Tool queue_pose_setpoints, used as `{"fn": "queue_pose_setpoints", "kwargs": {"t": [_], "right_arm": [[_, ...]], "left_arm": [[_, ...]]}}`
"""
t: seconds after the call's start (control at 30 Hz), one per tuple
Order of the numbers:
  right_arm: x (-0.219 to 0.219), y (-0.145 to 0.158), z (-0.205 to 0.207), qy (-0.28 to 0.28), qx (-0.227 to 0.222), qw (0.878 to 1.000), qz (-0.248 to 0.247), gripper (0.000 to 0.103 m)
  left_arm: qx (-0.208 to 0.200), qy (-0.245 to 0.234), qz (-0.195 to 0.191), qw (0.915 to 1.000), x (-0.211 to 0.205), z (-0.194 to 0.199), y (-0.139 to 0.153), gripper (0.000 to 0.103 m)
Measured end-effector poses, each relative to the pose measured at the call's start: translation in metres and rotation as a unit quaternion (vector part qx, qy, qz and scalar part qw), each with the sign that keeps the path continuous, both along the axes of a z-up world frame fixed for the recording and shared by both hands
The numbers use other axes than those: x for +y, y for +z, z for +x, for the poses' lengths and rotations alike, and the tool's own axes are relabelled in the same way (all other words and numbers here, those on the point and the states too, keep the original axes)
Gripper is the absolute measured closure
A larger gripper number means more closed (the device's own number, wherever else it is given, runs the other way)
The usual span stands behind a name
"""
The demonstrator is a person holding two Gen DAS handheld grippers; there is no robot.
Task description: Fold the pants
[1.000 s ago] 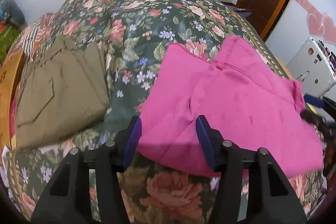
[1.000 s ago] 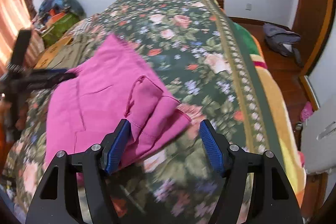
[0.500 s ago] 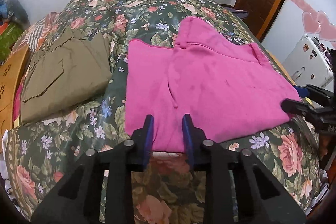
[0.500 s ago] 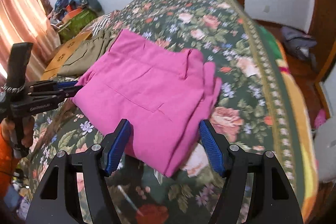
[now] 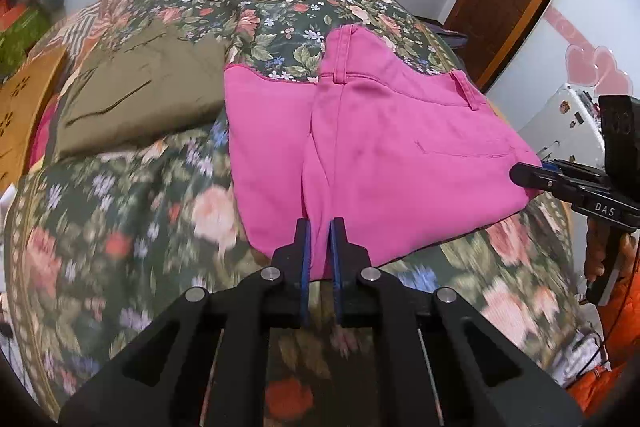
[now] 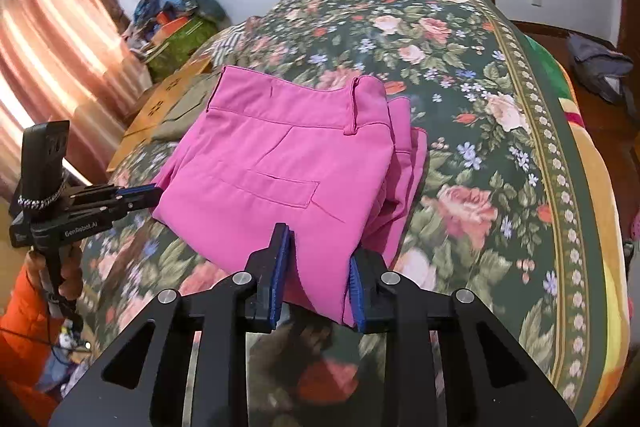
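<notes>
Pink pants (image 5: 384, 151) lie folded on the bed (image 5: 132, 211), left gripper (image 5: 319, 239) pinched nearly shut on the near hem, right gripper (image 6: 316, 267) half-open around the corner — looks like another fold next, needing both to lift together.

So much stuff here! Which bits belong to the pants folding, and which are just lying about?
Part of the job:
pink pants
left gripper, pinching their near edge
right gripper, closing around their folded edge

Just lying about:
olive garment
floral bedspread
bag on the floor

Olive garment (image 5: 136, 99) on floral bedspread (image 5: 120, 203)
</notes>
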State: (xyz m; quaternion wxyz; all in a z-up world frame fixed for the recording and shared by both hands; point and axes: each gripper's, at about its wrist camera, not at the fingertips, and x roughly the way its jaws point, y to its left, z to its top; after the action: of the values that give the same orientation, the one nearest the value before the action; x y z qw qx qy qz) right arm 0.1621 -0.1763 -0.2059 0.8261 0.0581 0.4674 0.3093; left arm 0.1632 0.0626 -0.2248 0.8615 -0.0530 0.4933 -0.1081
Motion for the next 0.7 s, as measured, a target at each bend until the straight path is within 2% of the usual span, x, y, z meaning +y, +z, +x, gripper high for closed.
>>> {"fn": "queue_pose_setpoints", "kwargs": {"t": [0.2, 0.4, 0.47, 0.6, 0.7], "right_arm": [[0.001, 0.015, -0.034, 0.025, -0.01, 1.0, -0.015, 0.082], [-0.002, 0.022, -0.061, 0.029, -0.01, 0.999, -0.022, 0.082], [-0.004, 0.024, -0.065, 0.024, -0.012, 0.999, -0.024, 0.079], [-0.002, 0.04, -0.071, 0.019, -0.042, 0.998, -0.046, 0.079], [0.007, 0.057, -0.067, 0.026, -0.067, 0.996, -0.057, 0.079]], "left_arm": [[-0.016, 0.002, 0.014, 0.9998, -0.004, -0.043, 0.014, 0.095], [-0.017, 0.013, -0.003, 0.9998, -0.003, -0.076, 0.016, 0.095], [-0.015, 0.016, -0.007, 0.9997, -0.002, -0.08, 0.014, 0.095], [-0.008, 0.037, 0.017, 0.9991, 0.006, -0.086, 0.009, 0.095], [-0.003, 0.055, 0.015, 0.9983, 0.019, -0.088, 0.005, 0.095]]}}
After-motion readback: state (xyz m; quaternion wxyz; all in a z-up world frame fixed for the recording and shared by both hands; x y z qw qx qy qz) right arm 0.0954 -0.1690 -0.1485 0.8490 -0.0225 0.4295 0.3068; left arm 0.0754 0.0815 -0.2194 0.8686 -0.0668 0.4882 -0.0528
